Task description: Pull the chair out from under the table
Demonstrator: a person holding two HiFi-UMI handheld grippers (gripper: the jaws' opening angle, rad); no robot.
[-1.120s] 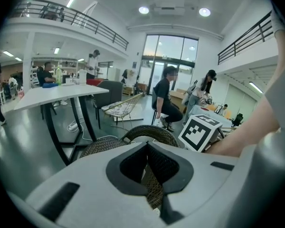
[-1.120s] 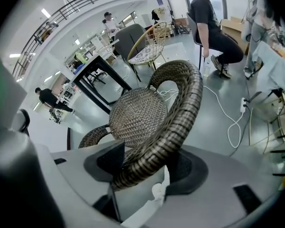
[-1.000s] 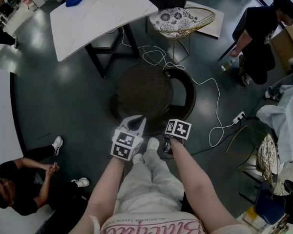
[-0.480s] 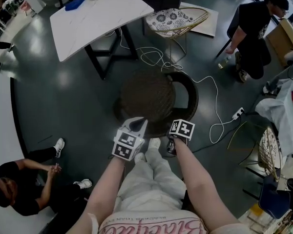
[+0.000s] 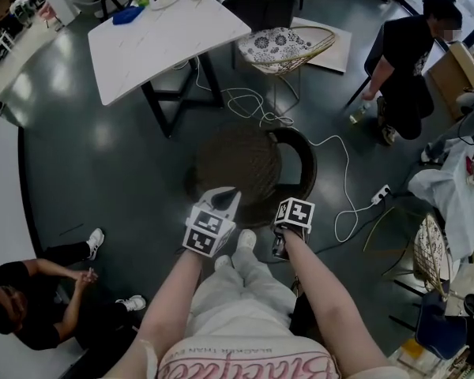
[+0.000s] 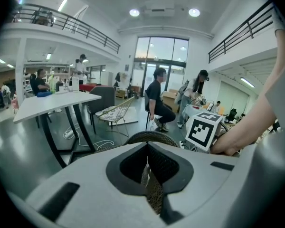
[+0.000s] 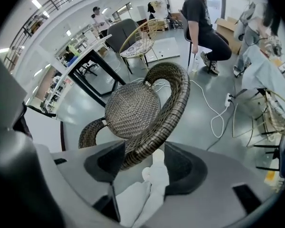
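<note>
A round dark wicker chair (image 5: pixel 249 160) stands on the grey floor, apart from the white table (image 5: pixel 166 34), with its curved back toward me. My left gripper (image 5: pixel 221 194) is shut on the near left of the wicker rim (image 6: pixel 149 137); weave shows between its closed jaws (image 6: pixel 147 175). My right gripper (image 5: pixel 278 242) is at the near right of the back, and the thick woven rim (image 7: pixel 171 103) runs between its jaws (image 7: pixel 142 163), held. The seat (image 7: pixel 133 108) lies just beyond. My legs and shoes show below.
A gold wire chair with a patterned cushion (image 5: pixel 284 38) and a dark chair (image 5: pixel 261 6) stand by the table. A white cable (image 5: pixel 332 144) and power strip (image 5: pixel 379 193) lie right of the wicker chair. One person crouches at right (image 5: pixel 403 61), another sits at bottom left (image 5: pixel 31 290).
The wicker chair has come farther from the table toward me, with both grippers holding on. The table and the gold chair have slid up and away in the view.
</note>
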